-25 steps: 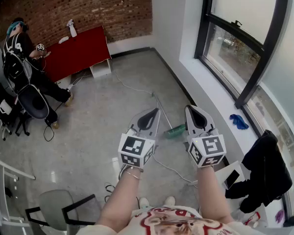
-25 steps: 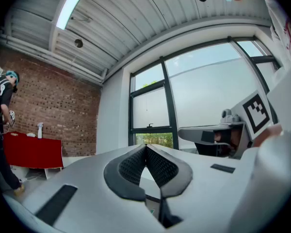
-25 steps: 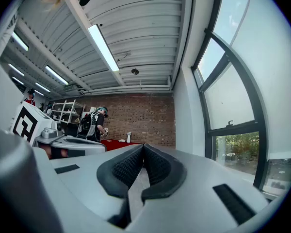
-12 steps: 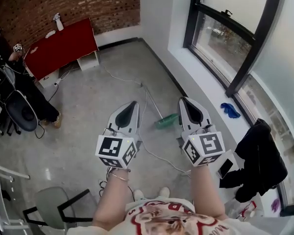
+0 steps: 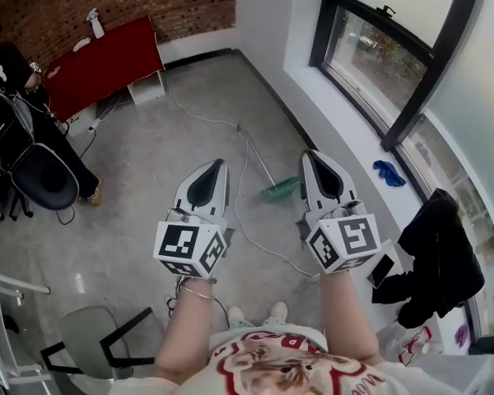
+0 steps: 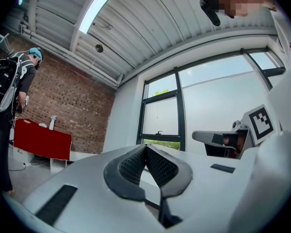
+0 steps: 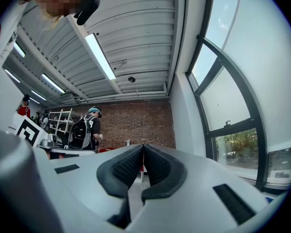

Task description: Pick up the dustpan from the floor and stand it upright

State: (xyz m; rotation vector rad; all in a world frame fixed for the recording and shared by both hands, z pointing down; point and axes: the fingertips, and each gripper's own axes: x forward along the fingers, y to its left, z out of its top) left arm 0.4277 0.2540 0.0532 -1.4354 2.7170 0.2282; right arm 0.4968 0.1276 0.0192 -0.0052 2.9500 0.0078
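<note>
A green dustpan lies flat on the grey floor, its long thin handle running away toward the upper left. In the head view it shows in the gap between my two grippers, far below them. My left gripper is held level in the air, shut with nothing in it; its pads meet in the left gripper view. My right gripper hangs beside it, also shut and empty. Neither gripper touches the dustpan.
A white cable snakes over the floor past the dustpan. A red table, a person and a black chair are at the far left. A grey chair stands near left. The window sill on the right holds a blue cloth, a black jacket.
My left gripper has drifted to the left, widening the gap to the right one. Both stay shut. The head view has swung, so the floor and dustpan sit higher in the picture.
</note>
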